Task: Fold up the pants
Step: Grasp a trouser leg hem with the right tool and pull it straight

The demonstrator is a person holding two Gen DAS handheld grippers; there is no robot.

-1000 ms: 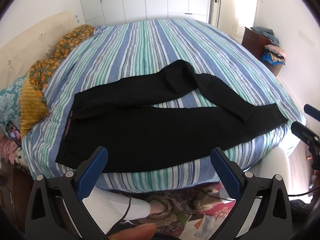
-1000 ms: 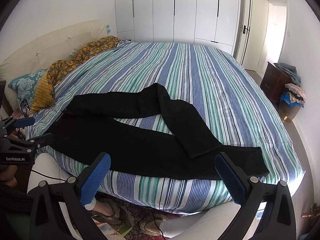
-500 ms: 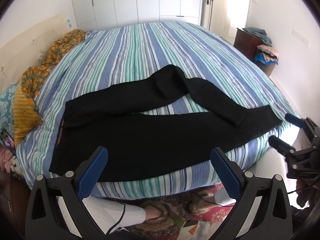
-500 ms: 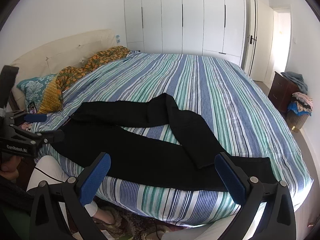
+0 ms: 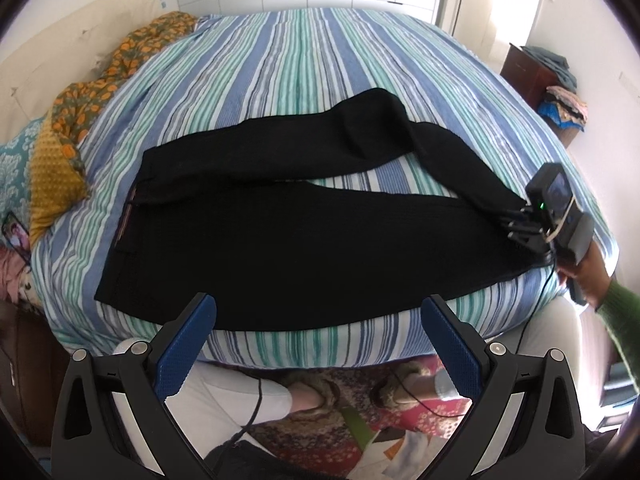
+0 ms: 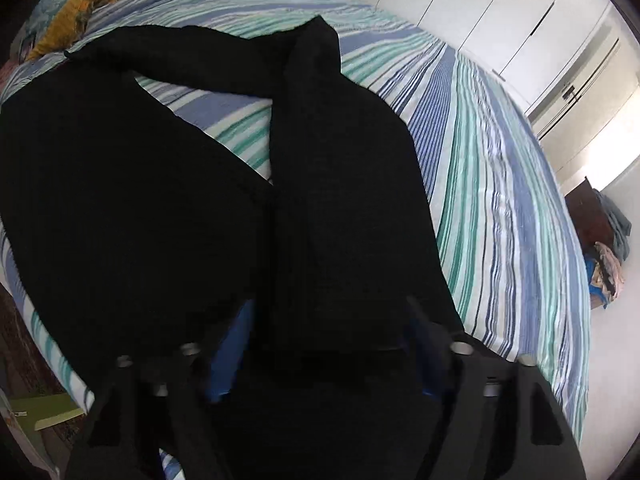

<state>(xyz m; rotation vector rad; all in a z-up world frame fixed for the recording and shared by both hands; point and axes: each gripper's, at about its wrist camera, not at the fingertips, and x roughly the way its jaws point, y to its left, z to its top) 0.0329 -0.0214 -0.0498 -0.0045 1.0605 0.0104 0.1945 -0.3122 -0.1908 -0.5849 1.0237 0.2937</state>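
Black pants (image 5: 280, 232) lie across the near side of a striped bed (image 5: 304, 60), waistband at the left. The near leg lies straight; the far leg bends back and crosses it at the right. My left gripper (image 5: 316, 320) is open and empty, just off the bed's near edge. My right gripper (image 6: 328, 336) is down at the leg ends, its blue fingers (image 6: 236, 344) spread either side of the crossed leg's hem. The pants (image 6: 160, 200) fill that view. It also shows in the left wrist view (image 5: 516, 224), at the pants' right end.
Patterned pillows and an orange blanket (image 5: 60, 152) lie at the bed's left. A dark cabinet with piled clothes (image 5: 552, 80) stands at the right. White wardrobes (image 6: 500, 20) line the back wall. The person's legs and a patterned rug (image 5: 320, 408) are below the bed edge.
My right gripper has dropped from a high view of the bed down onto the leg ends at the right. My left gripper has moved a little closer to the bed.
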